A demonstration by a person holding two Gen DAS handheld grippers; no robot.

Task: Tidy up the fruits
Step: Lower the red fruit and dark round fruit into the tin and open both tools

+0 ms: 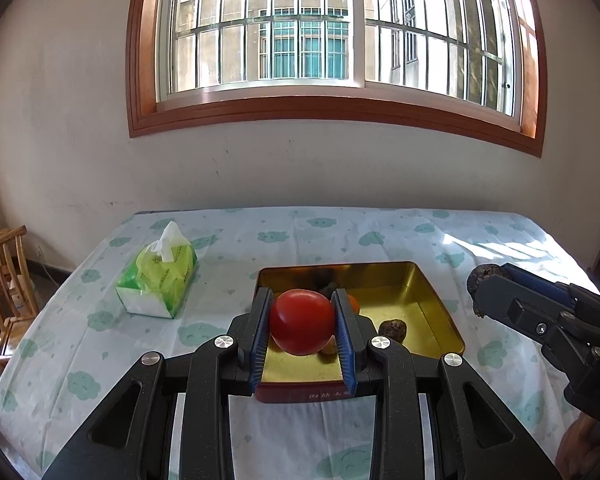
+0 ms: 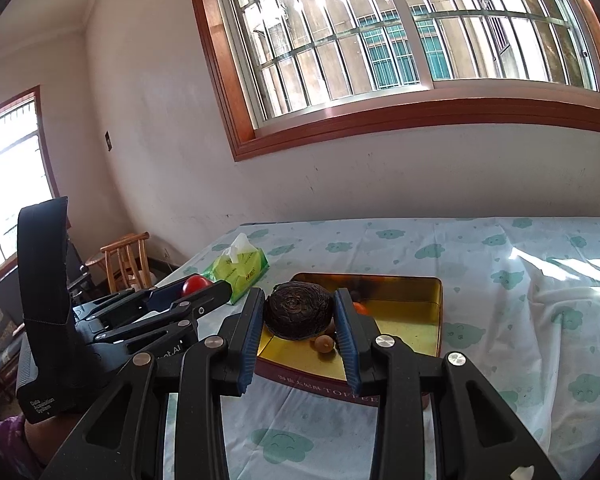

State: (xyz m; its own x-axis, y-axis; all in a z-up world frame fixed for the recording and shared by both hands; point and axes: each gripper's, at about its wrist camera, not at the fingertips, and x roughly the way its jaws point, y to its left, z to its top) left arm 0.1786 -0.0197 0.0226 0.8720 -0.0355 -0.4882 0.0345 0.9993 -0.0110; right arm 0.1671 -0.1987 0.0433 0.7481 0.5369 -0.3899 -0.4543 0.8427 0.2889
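two grippers, each with a fruit, above the gold tin

the left gripper (image 1: 302, 322) is closed onto a red tomato (image 1: 301, 321), its blue pads pressed against both sides of it, and holds it over the near end of the gold tin (image 1: 428, 292). the right gripper (image 2: 299, 316) is clamped the same way on a dark, wrinkled round fruit (image 2: 299, 316), also above the tin's near edge. in the left wrist view the right gripper comes in from the right, just beside the tin, with the dark fruit at its tip.

inside the tin lie a small brown wrinkled fruit (image 1: 394, 328) near the right wall, a small tan round fruit (image 2: 324, 344) and an orange one (image 2: 360, 308) partly hidden behind the pads. the tin has a red outer wall with lettering and sits on a table covered by a pale cloth with green clouds (image 1: 260, 240). a green tissue pack (image 1: 158, 280) stands to the left of the tin, apart from it. a wooden chair (image 1: 6, 276) stands off the table's left side, and a barred window (image 1: 320, 32) fills the wall behind.
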